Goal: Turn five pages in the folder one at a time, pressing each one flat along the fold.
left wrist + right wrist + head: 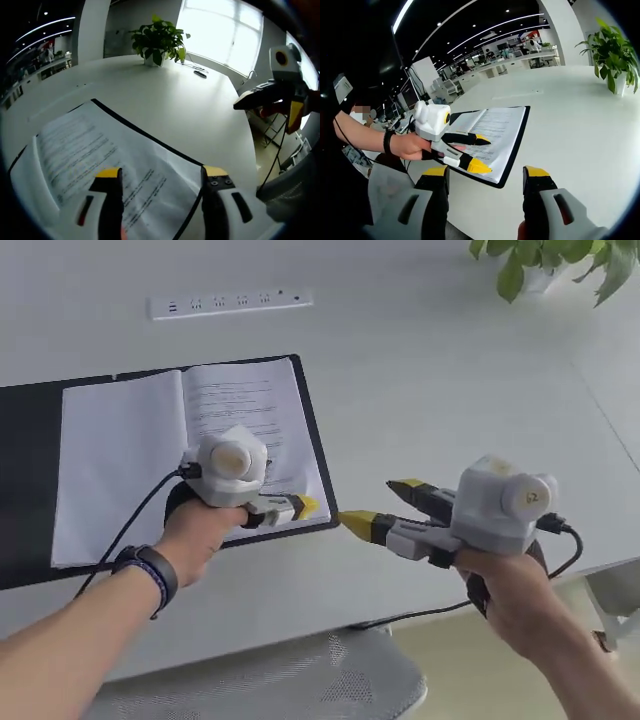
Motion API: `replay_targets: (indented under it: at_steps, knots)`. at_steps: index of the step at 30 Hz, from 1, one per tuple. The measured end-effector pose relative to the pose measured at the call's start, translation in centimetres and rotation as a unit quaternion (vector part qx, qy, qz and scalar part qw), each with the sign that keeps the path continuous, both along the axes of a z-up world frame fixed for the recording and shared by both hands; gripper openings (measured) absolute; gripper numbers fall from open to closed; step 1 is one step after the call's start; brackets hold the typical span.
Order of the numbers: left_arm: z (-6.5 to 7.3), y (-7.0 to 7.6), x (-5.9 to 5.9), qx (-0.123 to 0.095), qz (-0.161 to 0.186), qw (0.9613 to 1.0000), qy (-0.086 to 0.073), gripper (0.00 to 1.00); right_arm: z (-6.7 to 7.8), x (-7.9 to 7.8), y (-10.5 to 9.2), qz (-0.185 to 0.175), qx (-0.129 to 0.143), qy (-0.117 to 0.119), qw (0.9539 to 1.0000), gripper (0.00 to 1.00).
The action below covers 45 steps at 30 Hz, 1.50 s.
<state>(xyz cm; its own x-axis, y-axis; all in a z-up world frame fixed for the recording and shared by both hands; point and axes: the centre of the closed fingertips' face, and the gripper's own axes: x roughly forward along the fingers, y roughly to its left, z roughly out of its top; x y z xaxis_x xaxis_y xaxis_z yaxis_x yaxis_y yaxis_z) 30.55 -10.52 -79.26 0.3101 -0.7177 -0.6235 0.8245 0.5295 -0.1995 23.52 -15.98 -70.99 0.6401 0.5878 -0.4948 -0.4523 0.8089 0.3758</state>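
A black folder (25, 440) lies open on the white table, with a blank left page (120, 460) and a printed right page (250, 410). My left gripper (298, 506) hovers over the folder's near right corner, jaws open with nothing between them. Its own view looks down on the printed page (100, 150) between the open jaws of the left gripper (162, 172). My right gripper (380, 503) is open and empty just right of the folder, tips pointing at that corner. From the right gripper (486, 171) I see the folder (517, 145) and the left gripper (481, 153).
A white power strip (230, 303) lies behind the folder. A potted plant (545, 265) stands at the far right corner of the table (450, 370). A grey chair seat (290, 680) sits below the table's near edge. The other gripper (270, 95) shows at the right of the left gripper view.
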Motion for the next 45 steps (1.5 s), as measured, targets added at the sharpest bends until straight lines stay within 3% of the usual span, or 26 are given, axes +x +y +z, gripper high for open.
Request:
replay_targets:
  at_steps: [1, 7, 15, 30, 45]
  knots:
    - [-0.1, -0.1, 0.0, 0.001, 0.001, 1.0000, -0.002, 0.63, 0.0, 0.0, 0.0, 0.000, 0.001, 0.001, 1.0000, 0.58]
    - [-0.8, 0.3, 0.8, 0.028, 0.002, 0.9981, -0.055, 0.57, -0.4, 0.0, 0.0, 0.004, 0.001, 0.006, 1.0000, 0.57]
    - [-1.5, 0.4, 1.0, 0.031, -0.006, 0.9959, -0.085, 0.57, -0.9, 0.2, 0.4, 0.013, 0.001, 0.010, 0.9999, 0.56]
    - [-1.1, 0.5, 0.9, 0.024, -0.008, 0.9956, -0.090, 0.52, -1.5, 1.6, 0.4, 0.006, 0.025, 0.011, 0.9996, 0.52]
    - [-1.2, 0.8, 1.4, 0.019, 0.000, 0.9961, -0.086, 0.46, -3.5, 6.8, 3.9, 0.028, 0.057, 0.025, 0.9976, 0.48]
